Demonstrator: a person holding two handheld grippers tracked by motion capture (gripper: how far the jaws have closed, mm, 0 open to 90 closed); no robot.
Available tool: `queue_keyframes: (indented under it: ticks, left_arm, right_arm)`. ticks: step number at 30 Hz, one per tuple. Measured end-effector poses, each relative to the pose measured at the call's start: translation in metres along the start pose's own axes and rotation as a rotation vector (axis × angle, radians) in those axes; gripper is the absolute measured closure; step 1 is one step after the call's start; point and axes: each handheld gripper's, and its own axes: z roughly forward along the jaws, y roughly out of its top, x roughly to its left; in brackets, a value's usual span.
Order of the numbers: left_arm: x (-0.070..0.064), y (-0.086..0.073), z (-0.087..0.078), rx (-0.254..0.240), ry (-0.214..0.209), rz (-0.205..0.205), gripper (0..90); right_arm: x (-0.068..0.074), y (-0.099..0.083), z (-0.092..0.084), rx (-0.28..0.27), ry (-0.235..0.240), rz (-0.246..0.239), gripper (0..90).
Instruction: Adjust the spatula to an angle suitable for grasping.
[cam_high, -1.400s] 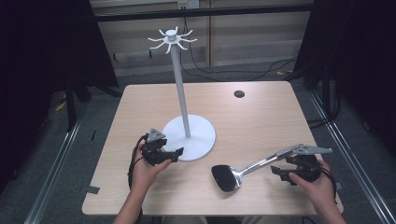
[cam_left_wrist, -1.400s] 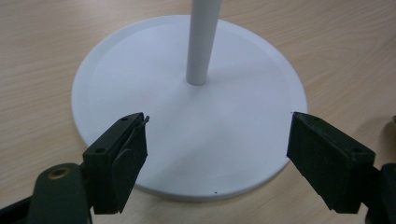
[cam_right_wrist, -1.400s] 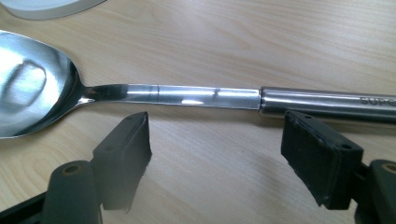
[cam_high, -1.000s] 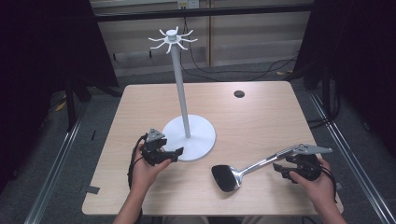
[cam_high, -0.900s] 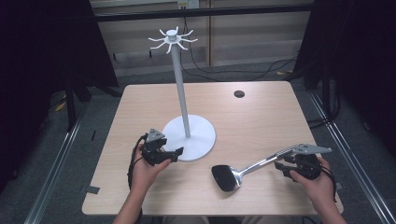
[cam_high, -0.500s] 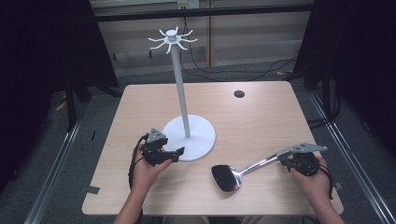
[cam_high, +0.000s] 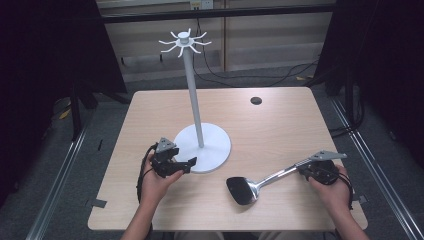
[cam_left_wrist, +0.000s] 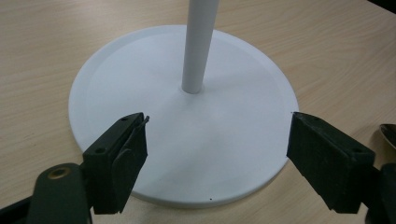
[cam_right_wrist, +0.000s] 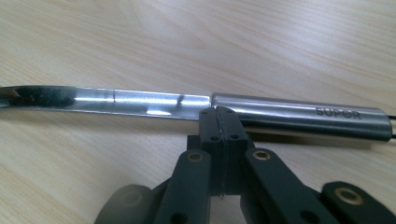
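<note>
The right gripper (cam_high: 305, 169) — jaws pressed flat together — sits just beside the steel handle of the spatula (cam_high: 260, 181), touching it without clamping it; since a second ago it has crept slightly along that handle, while the spatula lies as before, right of the white stand (cam_high: 202, 145). The left gripper (cam_left_wrist: 215, 161) stays spread wide over the stand's base.

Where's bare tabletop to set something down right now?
The far right, between the small dark disc and the right gripper, is free; so is the far left corner beyond the stand's base. The near middle is crowded: left gripper at the base, spatula lying beside it.
</note>
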Motion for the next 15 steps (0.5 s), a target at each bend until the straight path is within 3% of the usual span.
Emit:
queue_keyframes:
  ticks: [15]
  left_arm:
    - [-0.0008,0.0002,0.0013,-0.002,-0.013,-0.008,19.5]
  right_arm:
    - [-0.0031,0.0102,0.0095,-0.021,0.016,0.011,90.0]
